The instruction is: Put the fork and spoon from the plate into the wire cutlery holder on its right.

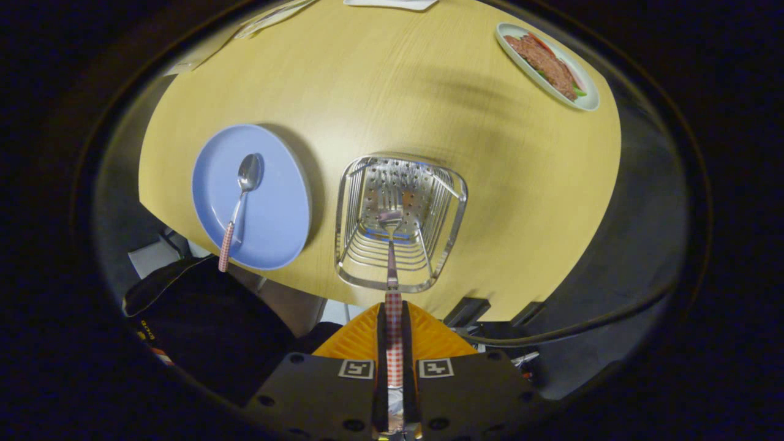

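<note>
My gripper (393,318) is shut on the fork (391,257) by its red-and-white checked handle. The fork points straight ahead and down, its tines inside the wire cutlery holder (456,229), above the perforated bottom. The holder stands on the wooden table just ahead of my fingers. To its left lies the blue plate (275,208) with the spoon (242,196) on it. The spoon's bowl points away from me and its checked handle sticks out over the plate's near rim.
The round wooden table (398,92) ends close in front of my fingers. At the far right edge sits a white plate of food (585,101). Flat white items lie along the far edge. A dark bag or garment (202,312) is below the table at the left.
</note>
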Demonstrator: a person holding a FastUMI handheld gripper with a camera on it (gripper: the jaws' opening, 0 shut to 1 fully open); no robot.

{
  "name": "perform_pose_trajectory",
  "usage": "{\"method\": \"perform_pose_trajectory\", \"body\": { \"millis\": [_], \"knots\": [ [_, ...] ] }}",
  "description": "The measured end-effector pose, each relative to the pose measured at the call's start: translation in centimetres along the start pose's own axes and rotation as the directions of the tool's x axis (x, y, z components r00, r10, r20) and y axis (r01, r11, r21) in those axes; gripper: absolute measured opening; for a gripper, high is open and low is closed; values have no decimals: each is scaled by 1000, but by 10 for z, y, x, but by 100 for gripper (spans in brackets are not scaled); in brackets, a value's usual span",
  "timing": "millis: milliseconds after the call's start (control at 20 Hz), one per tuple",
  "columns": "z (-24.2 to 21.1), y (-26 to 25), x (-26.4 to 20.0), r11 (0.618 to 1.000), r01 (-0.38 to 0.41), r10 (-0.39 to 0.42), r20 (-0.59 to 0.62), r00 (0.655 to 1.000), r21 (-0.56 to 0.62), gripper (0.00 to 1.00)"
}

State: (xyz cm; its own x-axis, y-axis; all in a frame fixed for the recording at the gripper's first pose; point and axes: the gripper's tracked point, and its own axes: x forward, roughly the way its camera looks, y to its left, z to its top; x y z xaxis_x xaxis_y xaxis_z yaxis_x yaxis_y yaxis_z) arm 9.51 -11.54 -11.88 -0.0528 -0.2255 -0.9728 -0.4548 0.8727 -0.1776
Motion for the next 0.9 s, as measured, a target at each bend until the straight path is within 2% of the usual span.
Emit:
{"method": "perform_pose_trajectory", "body": {
  "millis": [150, 350, 600, 800, 900],
  "knots": [
    [0, -3, -4, 1000, -8, 7, -17, 1000, -4, 14],
    [2, -5, -12, 999, -34, 33, 18, 999, 22, 18],
    [1, -7, -30, 990, -88, 72, 139, 988, 109, 64],
    [-1, -9, -50, 968, -135, 66, 306, 950, 212, 100],
    [-3, -6, -63, 954, -169, 59, 402, 914, 245, 100]
  ]
}}
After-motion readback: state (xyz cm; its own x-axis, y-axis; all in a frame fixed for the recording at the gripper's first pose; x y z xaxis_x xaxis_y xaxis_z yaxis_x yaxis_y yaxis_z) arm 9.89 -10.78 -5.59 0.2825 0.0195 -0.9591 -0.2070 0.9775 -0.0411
